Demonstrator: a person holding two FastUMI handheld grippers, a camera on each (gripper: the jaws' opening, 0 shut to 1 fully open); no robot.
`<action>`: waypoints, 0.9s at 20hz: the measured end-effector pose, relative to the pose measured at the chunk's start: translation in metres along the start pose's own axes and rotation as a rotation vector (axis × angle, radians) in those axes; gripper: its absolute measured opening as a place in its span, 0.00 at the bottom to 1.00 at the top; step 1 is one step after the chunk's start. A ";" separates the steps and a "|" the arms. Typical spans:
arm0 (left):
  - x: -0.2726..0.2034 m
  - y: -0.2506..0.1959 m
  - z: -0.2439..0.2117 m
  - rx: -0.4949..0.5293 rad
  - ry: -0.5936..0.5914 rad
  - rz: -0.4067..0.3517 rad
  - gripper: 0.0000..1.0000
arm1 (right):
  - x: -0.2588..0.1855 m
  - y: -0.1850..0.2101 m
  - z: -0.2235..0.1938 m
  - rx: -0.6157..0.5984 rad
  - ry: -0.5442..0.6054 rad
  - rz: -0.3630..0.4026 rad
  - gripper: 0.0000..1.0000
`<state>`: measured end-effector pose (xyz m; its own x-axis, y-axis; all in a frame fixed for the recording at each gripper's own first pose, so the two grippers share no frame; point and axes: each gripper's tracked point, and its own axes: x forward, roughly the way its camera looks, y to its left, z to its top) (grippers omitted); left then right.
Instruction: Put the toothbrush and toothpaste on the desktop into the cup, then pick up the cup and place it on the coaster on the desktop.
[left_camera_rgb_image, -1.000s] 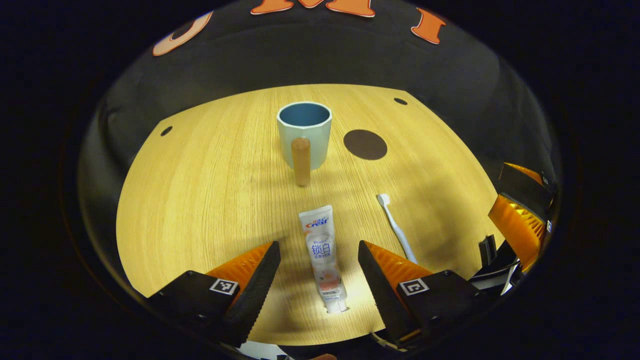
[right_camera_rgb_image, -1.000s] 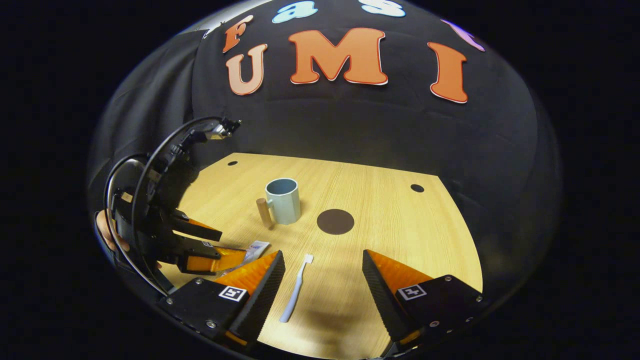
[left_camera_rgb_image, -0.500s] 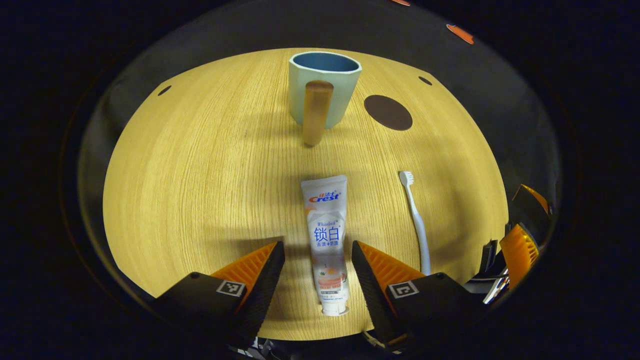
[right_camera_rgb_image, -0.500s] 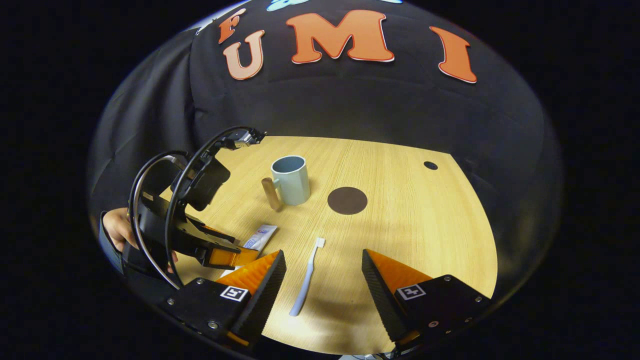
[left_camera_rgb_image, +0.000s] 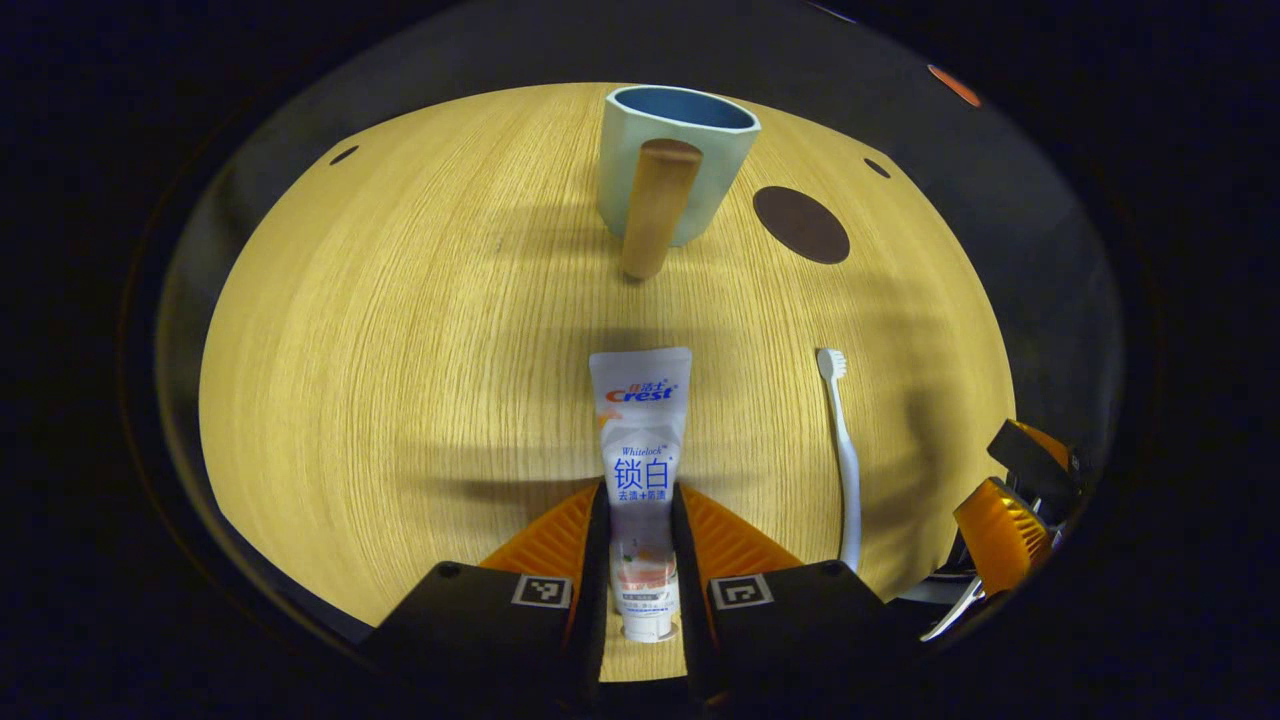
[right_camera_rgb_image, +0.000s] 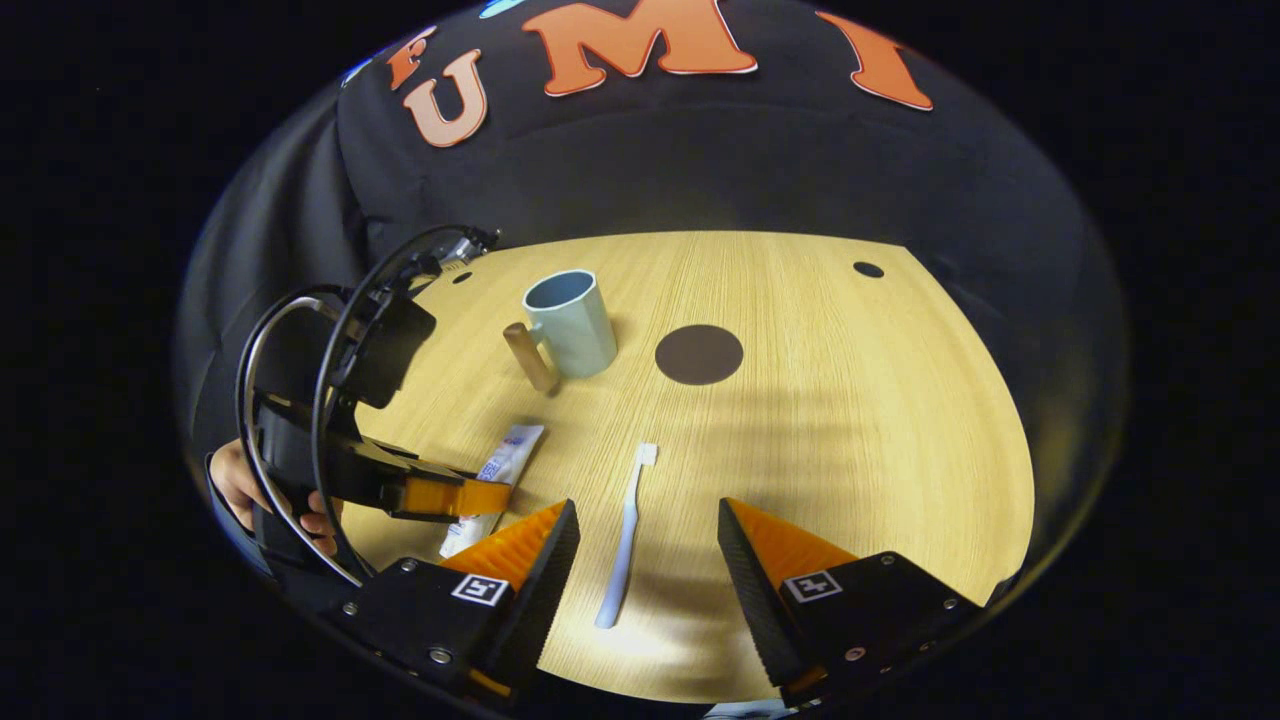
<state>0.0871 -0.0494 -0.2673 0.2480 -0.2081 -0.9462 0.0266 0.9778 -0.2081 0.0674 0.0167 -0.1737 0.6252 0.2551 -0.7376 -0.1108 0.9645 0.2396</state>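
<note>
The white toothpaste tube (left_camera_rgb_image: 640, 470) lies flat on the wooden desktop (left_camera_rgb_image: 400, 340), and my left gripper (left_camera_rgb_image: 637, 500) is shut on its lower half, a finger pressing each side. To its right lies the white toothbrush (left_camera_rgb_image: 843, 450), bristles pointing away. The pale blue cup (left_camera_rgb_image: 675, 165) with a wooden handle stands upright farther back. A dark round coaster (left_camera_rgb_image: 801, 224) lies right of the cup. In the right gripper view, my right gripper (right_camera_rgb_image: 645, 520) is open, low over the toothbrush (right_camera_rgb_image: 627, 535), whose handle lies between the fingers. The left gripper (right_camera_rgb_image: 470, 497) holds the toothpaste (right_camera_rgb_image: 497, 480) there.
A hand (right_camera_rgb_image: 240, 480) holds the left gripper at the desktop's left edge. Small dark holes (right_camera_rgb_image: 868, 269) mark the desktop near its far corners. The black cloth wall (right_camera_rgb_image: 700, 170) rises behind the desktop.
My left gripper has moved in and shut on the toothpaste tube. My right gripper has come lower and closer over the toothbrush, still open.
</note>
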 end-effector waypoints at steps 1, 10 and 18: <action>0.002 0.001 0.003 -0.006 -0.015 0.000 0.36 | 0.006 0.001 -0.003 0.001 0.019 0.000 0.82; -0.031 0.007 0.013 0.028 -0.155 -0.026 0.30 | 0.036 0.006 -0.035 -0.028 0.150 -0.024 0.66; -0.052 0.018 0.014 0.032 -0.228 -0.033 0.30 | 0.053 0.014 -0.047 -0.023 0.236 -0.078 0.49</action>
<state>0.0884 -0.0212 -0.2187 0.4584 -0.2324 -0.8578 0.0678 0.9715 -0.2269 0.0632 0.0471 -0.2389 0.4353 0.1862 -0.8808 -0.0889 0.9825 0.1637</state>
